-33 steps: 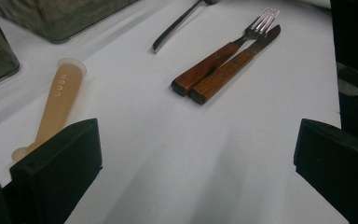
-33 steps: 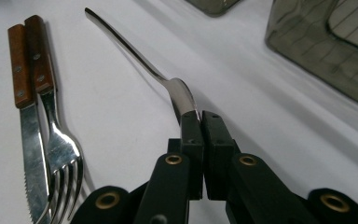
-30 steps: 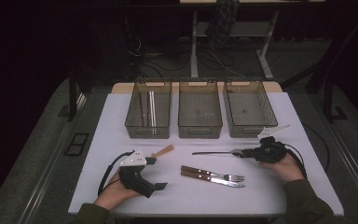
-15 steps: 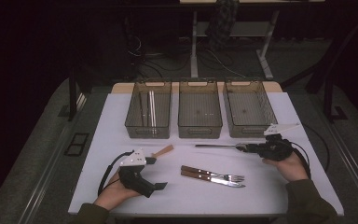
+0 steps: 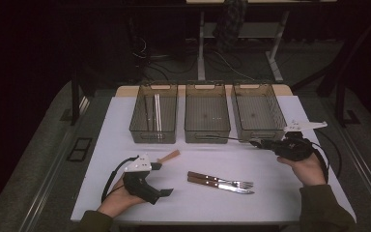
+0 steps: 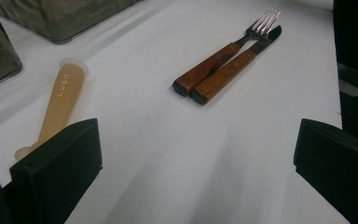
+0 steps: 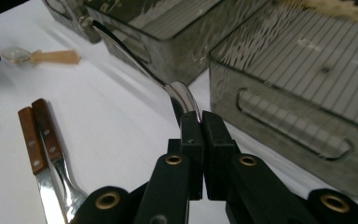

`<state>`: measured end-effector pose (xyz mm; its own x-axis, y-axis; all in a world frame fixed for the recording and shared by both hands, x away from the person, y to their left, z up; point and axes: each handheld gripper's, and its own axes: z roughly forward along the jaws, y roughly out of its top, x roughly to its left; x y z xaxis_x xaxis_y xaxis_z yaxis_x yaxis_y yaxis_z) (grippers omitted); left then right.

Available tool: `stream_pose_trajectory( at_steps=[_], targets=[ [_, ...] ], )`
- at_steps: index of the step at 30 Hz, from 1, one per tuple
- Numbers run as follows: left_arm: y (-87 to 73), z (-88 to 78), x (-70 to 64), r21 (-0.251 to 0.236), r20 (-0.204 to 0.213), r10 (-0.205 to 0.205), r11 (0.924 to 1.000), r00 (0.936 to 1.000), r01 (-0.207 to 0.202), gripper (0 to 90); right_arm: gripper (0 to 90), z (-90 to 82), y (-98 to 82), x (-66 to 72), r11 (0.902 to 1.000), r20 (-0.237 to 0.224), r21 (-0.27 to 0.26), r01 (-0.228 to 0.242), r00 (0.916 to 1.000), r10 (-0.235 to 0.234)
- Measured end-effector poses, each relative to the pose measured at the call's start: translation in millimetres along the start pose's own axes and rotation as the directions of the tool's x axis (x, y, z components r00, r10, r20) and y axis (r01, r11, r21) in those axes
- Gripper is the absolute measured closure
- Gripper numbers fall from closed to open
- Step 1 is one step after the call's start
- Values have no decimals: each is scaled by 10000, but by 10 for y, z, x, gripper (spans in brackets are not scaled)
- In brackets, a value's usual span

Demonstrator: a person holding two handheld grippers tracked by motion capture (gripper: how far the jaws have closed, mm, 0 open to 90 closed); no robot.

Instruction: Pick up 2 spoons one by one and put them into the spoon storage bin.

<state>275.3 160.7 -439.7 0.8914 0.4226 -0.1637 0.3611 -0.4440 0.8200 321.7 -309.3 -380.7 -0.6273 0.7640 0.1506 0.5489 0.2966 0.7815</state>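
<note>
My right gripper (image 5: 260,143) is shut on a metal spoon (image 5: 227,139), gripping it at the bowl end (image 7: 186,100). The spoon's handle (image 7: 130,56) reaches left, above the table, in front of the middle bin (image 5: 207,135). At the table's front left, my left gripper (image 5: 162,179) rests open with nothing between its jaws (image 6: 198,140). A wood-handled fork (image 5: 222,181) and knife (image 5: 220,187) lie side by side mid-table. A tan plastic scoop (image 6: 60,100) lies beside the left jaw.
Three clear bins stand in a row at the back of the white table. The left bin (image 5: 153,137) holds metal utensils (image 5: 153,112); the right bin (image 5: 258,111) sits just beyond my right gripper. A cable (image 5: 331,154) trails from it.
My right gripper has risen with the spoon and drawn it right, so it now hangs near the bins' front walls. The left gripper has not moved.
</note>
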Motion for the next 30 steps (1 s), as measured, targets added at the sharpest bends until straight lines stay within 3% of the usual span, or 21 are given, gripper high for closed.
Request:
stream_pose_trajectory(
  at_steps=[9, 13, 17, 30],
  targets=[
    [-1, 1, 5, -42, -53, -88, 10000, 9999, 87, 0, 879, -60, 221, 12, 9987, 776, -474, -182, 9967, 219],
    [-4, 2, 5, -47, -52, -122, 9999, 9999, 122, 0, 879, -12, 326, 1, 9967, 1018, -639, -496, 9932, 559],
    [-5, 1, 6, -55, -28, -123, 9999, 9999, 123, 0, 879, 107, 448, -14, 9943, 1423, -668, -831, 9855, 919],
    [2, 3, -3, -112, 45, -101, 9999, 9999, 101, 0, 878, 657, 833, 45, 9931, 2415, -353, -1119, 9633, 1172]
  ],
)
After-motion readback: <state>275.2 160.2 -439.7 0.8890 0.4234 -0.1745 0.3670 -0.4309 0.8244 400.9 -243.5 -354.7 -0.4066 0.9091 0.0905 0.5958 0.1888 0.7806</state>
